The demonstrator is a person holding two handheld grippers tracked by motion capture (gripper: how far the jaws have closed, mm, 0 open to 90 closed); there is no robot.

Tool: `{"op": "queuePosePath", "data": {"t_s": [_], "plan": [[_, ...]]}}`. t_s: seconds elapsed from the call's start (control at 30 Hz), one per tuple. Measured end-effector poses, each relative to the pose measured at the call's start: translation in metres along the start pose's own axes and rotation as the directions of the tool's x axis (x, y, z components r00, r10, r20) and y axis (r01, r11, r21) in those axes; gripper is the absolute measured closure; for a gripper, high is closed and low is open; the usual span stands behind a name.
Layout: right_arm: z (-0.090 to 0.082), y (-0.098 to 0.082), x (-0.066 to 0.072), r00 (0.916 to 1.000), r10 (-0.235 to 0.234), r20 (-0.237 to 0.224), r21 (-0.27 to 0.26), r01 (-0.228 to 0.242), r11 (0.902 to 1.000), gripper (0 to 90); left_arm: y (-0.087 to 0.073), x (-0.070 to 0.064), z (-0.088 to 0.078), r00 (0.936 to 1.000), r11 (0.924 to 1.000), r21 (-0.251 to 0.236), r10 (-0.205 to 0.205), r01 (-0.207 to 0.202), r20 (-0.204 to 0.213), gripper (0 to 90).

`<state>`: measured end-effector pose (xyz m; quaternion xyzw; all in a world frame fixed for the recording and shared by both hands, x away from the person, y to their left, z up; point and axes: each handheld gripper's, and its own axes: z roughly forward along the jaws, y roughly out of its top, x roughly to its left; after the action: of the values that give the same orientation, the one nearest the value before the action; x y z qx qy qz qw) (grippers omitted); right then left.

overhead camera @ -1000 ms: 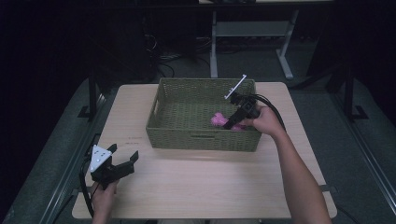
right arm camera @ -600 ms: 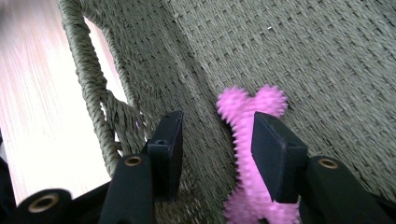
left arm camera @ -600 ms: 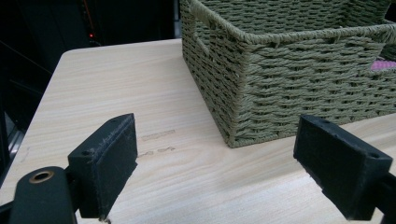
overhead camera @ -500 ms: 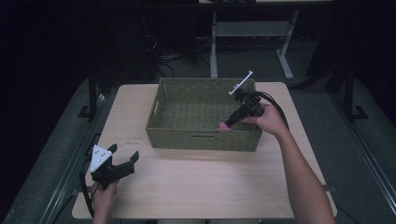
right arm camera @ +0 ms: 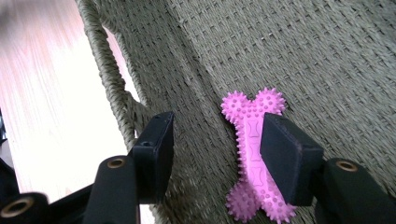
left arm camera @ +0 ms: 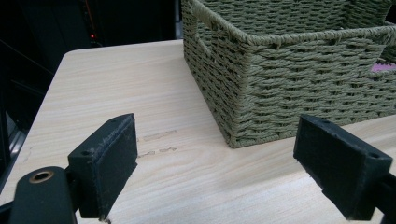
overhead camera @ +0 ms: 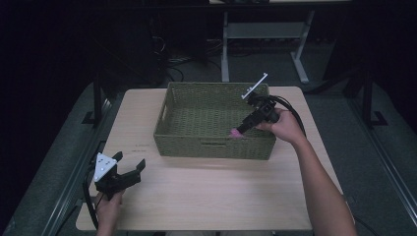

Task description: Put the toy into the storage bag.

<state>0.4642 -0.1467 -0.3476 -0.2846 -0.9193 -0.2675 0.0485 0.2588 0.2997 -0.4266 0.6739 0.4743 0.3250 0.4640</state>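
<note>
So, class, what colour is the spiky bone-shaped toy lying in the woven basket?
Pink. The bone toy shows best in the right gripper view.

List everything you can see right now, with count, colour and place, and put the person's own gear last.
Basket: one, olive-green woven, on the far middle of the table.
Spiky bone toy: one, pink, lying on the basket floor by its near wall.
Table: one, light wood, under everything.
Metal stand: one, pale grey, on the floor beyond the table.
Left gripper: one, black, low over the table's near left corner, jaws wide open, nothing between them.
Right gripper: one, black, reaching into the basket's right side; jaws have just been opening, toy against the right-hand pad, gap at the other.
</note>
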Motion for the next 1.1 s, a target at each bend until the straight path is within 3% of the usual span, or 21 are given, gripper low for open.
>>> {"op": "queuePosePath", "data": {"t_s": [0.73, 1.1], "plan": [[-0.028, -0.003, 0.03, 0.9992, -0.041, 0.005, -0.047, 0.041, 0.9981, 37.1, 0.0, -0.001, 0.001, 1.0, 1.0, 0.003, 0.005, -0.005, -0.002, 13.0], [-0.039, -0.008, 0.052, 0.9967, -0.08, 0.011, -0.077, 0.081, 0.9938, 35.0, 0.0, -0.001, 0.0, 1.0, 1.0, 0.001, 0.008, -0.008, 0.0, 13.0]]}}
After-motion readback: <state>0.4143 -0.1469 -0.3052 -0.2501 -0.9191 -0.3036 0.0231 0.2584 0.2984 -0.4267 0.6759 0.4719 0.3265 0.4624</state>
